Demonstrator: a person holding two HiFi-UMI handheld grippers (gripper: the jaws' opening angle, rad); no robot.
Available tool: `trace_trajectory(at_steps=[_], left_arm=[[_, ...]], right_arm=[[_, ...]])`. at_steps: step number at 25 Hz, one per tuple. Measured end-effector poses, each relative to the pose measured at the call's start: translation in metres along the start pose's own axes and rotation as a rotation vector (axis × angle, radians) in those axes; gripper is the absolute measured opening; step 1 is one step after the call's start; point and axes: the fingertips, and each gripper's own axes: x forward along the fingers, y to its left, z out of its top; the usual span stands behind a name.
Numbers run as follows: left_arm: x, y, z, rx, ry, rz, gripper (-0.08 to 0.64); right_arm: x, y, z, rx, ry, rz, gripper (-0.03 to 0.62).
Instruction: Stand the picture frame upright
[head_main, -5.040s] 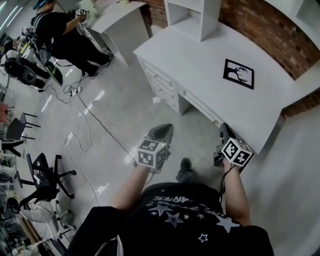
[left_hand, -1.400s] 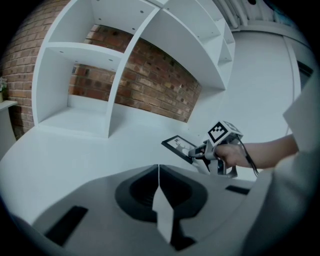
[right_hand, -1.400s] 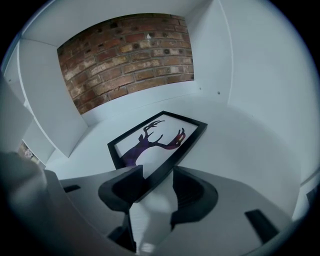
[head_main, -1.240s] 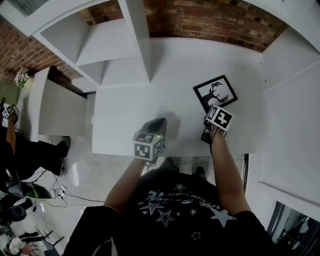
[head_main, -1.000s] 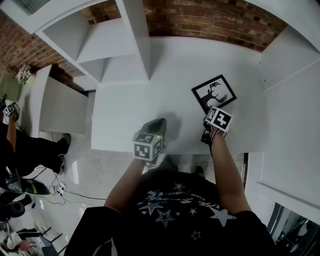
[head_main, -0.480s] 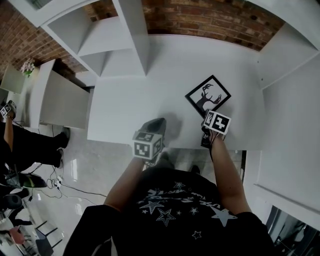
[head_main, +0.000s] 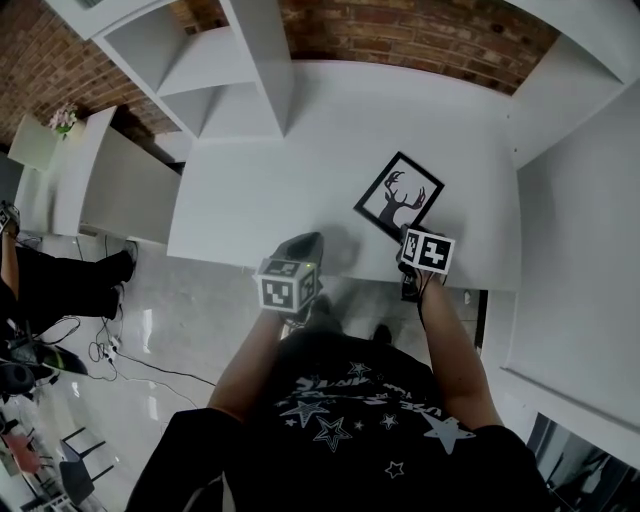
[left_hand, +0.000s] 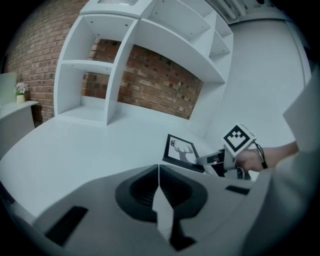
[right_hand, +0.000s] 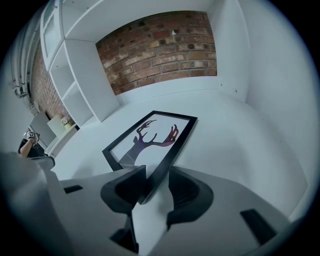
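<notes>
**Frame flat on desk, right gripper at its near corner**

Picture frame (head_main: 400, 195): black border, deer silhouette on white. It lies face up on the white desk (head_main: 260, 210), turned diamond-wise to the front edge, right of centre. Not standing.

Right gripper (right_hand: 156, 175): jaws spread, and they have just been closing. The near corner of the frame sits between them. The left jaw is against the frame's edge or very close to it; a strip of bare desk shows between the frame and the right jaw. No pinch seen. In the head view this gripper is at the front edge of the desk, tips at the frame's nearest corner.

Left gripper (left_hand: 159, 167): jaws pressed together, nothing between them. It hangs over the front edge of the desk, well left of the frame and apart from it.

Surroundings: white shelf unit (head_main: 200, 70) at the back left of the desk, brick wall (head_main: 420, 35) behind, white panel on the right side.
</notes>
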Motion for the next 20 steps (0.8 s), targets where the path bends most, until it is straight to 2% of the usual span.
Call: trace_trajectory(at_steps=[5,20], left_arm=[[-0.01,-0.01,-0.009,-0.017,-0.01,0.052,0.02],[-0.022,-0.06,-0.054,-0.064,0.023,0.09,0.02]], right_arm=[[-0.011,-0.006,-0.013,-0.06,0.028,0.037,0.147],[-0.046,-0.015,-0.059,-0.19,0.087,0.174,0.132]])
